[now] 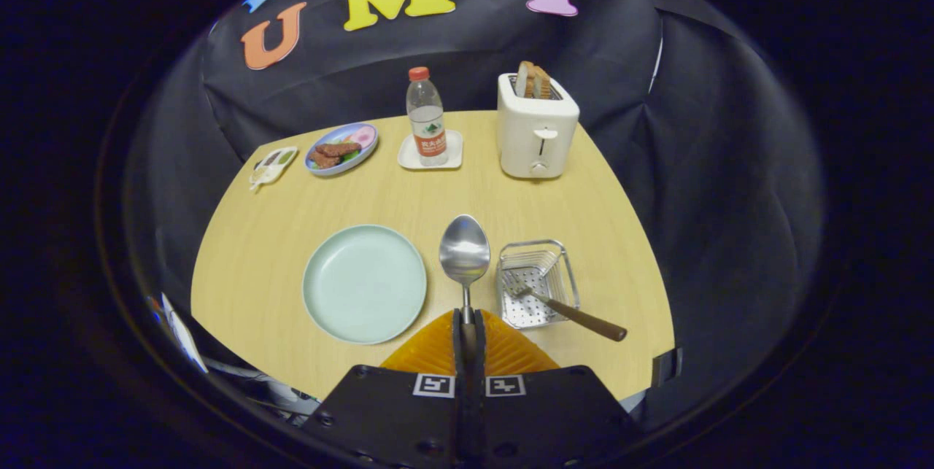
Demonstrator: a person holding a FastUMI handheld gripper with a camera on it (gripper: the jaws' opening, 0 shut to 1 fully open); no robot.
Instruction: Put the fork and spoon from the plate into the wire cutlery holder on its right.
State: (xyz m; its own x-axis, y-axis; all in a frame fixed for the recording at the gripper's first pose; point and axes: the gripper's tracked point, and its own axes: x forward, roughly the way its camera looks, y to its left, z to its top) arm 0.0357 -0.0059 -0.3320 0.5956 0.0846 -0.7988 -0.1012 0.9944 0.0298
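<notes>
**Holding the spoon above the table, fork already in the holder**

Looking down on a pale wooden table (292,235) with a curved near edge, closed in behind and at both sides by black cloth walls. Clamped on the spoon (465,256) by its handle, both fingers of the gripper (468,329) pressed tight together, bowl pointing forward and hovering between the plate and the holder. Just left of the spoon, a round pale green plate (364,284), bare. Just right of it, the wire cutlery holder (538,282), with the fork (556,303) lying tilted inside, tines down toward the mesh floor, brown handle sticking out over the near right rim toward the table's edge. Farther back, well apart from these: a white toaster (538,135) with bread slices standing in its slots, a water bottle (427,117) upright on a small white tray (430,155), a blue dish (341,148) of food, and a small flat packet (272,165) near the far left edge. Open wood between the back row and the front row, nothing standing between spoon and holder. Little spare table right of the holder before the edge; fork handle reaching close to it.
</notes>
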